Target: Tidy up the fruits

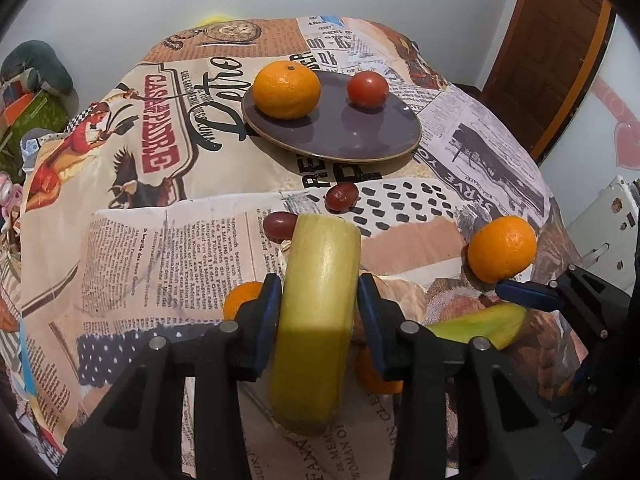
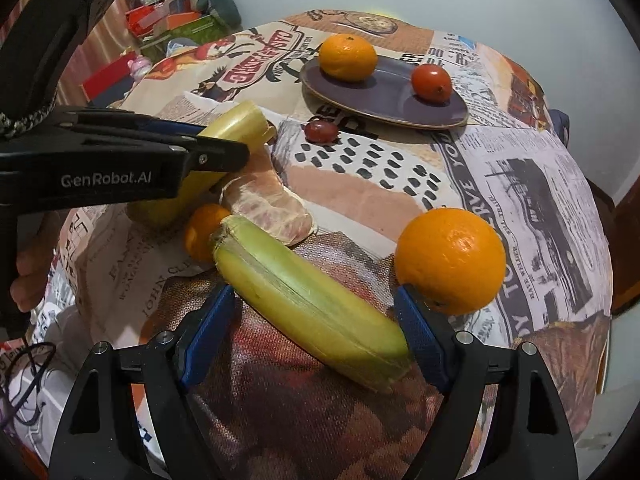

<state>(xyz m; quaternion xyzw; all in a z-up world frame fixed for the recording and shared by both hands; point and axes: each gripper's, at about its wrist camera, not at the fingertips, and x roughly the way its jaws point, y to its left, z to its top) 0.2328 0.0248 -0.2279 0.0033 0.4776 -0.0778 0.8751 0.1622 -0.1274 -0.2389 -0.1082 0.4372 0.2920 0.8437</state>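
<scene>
Your left claw [image 1: 318, 312] is clenched on a yellow banana piece [image 1: 316, 320]; both blue pads press its sides, and it stands out in front of the pads. Your right claw [image 2: 316, 320] is released: a second banana piece [image 2: 312, 300] lies slanted between its wide pads on the cloth, and the right pad is touching its end. Just beside the right pad sits a loose orange [image 2: 450, 260]. Ahead of the left claw lie two red grapes [image 1: 340, 196], and further ahead a purple plate [image 1: 360, 132] carries a mandarin [image 1: 287, 90] and a tomato [image 1: 367, 89]. A peeled citrus [image 2: 272, 208] lies near the left claw. The table wears a cloth [image 1: 160, 248] printed with newspaper and posters. Behind it is a pale wall [image 1: 120, 8], and a brown door [image 1: 560, 40] far to the right. Both claws point steeply down.
</scene>
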